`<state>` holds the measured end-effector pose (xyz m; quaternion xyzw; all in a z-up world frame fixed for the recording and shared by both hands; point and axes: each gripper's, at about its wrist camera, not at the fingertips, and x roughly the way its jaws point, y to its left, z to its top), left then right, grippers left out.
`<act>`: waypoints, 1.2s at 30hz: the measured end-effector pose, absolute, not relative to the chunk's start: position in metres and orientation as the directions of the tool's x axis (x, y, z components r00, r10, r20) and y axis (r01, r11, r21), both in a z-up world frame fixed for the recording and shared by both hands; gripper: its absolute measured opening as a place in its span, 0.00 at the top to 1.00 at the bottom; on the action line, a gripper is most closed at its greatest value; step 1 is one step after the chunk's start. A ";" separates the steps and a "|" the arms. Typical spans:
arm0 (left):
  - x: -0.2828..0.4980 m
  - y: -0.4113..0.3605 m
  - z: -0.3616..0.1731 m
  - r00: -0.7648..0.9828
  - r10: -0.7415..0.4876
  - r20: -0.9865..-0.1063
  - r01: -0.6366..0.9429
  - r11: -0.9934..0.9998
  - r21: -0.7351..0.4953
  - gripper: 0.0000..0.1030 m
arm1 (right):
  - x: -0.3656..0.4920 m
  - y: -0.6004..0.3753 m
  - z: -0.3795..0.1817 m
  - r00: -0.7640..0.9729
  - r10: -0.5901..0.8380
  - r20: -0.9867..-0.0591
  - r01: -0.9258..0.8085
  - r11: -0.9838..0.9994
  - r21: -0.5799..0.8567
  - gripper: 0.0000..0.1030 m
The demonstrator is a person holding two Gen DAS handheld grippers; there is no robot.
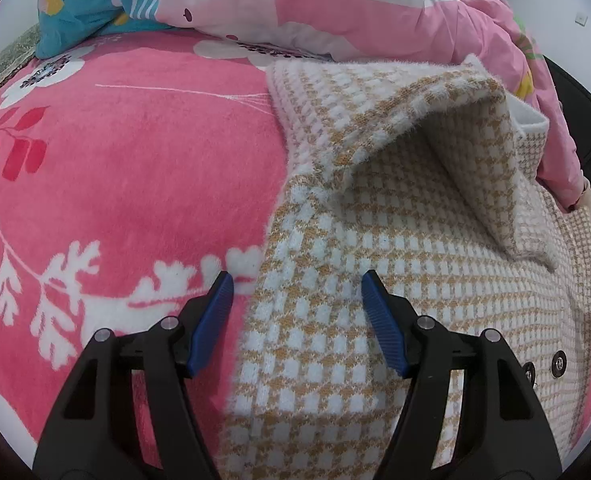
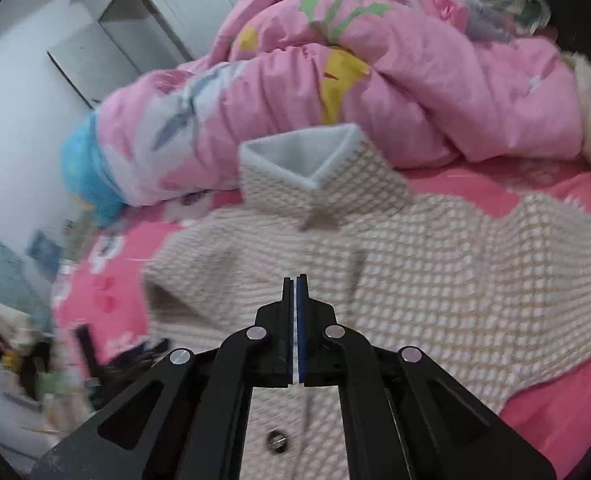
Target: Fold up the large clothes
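Note:
A fuzzy beige-and-white houndstooth jacket (image 1: 395, 240) lies spread on the pink bed blanket (image 1: 135, 168). Its sleeve or flap (image 1: 447, 120) is folded over the body. My left gripper (image 1: 295, 284) is open, its blue pads astride the jacket's left edge, just above the cloth. In the right wrist view the jacket (image 2: 435, 272) lies flat with its white-lined collar (image 2: 307, 156) standing up. My right gripper (image 2: 295, 280) is shut with nothing between its pads, hovering over the jacket's front near a snap button (image 2: 276, 439).
A crumpled pink floral duvet (image 2: 375, 80) is heaped at the bed's far side, also visible in the left wrist view (image 1: 375, 12). A blue pillow (image 1: 83, 4) lies beside it. White cabinets (image 2: 107, 40) stand behind. Clutter sits on the floor at left (image 2: 15, 352).

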<state>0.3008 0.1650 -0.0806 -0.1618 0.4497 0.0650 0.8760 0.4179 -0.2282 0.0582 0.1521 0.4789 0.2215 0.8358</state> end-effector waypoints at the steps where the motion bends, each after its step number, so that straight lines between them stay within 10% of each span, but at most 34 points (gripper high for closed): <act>1: 0.301 0.165 -0.081 0.588 -0.033 -0.808 -0.260 0.938 -0.228 0.38 | 0.422 -0.228 0.050 0.429 0.510 -0.746 -0.206 0.859 0.468 0.85; 3: 0.301 0.165 -0.080 0.589 -0.033 -0.808 -0.259 0.939 -0.227 0.37 | 0.437 -0.224 0.024 0.396 0.506 -0.766 -0.159 0.859 0.486 0.56; 13: 0.301 0.167 -0.081 0.592 -0.042 -0.805 -0.258 0.936 -0.238 0.37 | 0.500 -0.226 -0.078 0.296 0.526 -0.797 0.046 0.826 0.562 0.55; 16: 0.301 0.166 -0.081 0.596 -0.042 -0.802 -0.258 0.936 -0.240 0.37 | 0.498 -0.217 -0.071 0.288 0.572 -0.768 -0.023 0.806 0.592 0.76; 26: 0.303 0.163 -0.081 0.594 -0.033 -0.804 -0.257 0.939 -0.229 0.37 | 0.492 -0.200 -0.080 0.299 0.528 -0.795 -0.033 0.838 0.544 0.84; 36: 0.304 0.162 -0.081 0.595 -0.035 -0.803 -0.258 0.938 -0.232 0.37 | 0.403 -0.239 0.025 0.533 0.408 -0.741 -0.170 0.910 0.378 0.93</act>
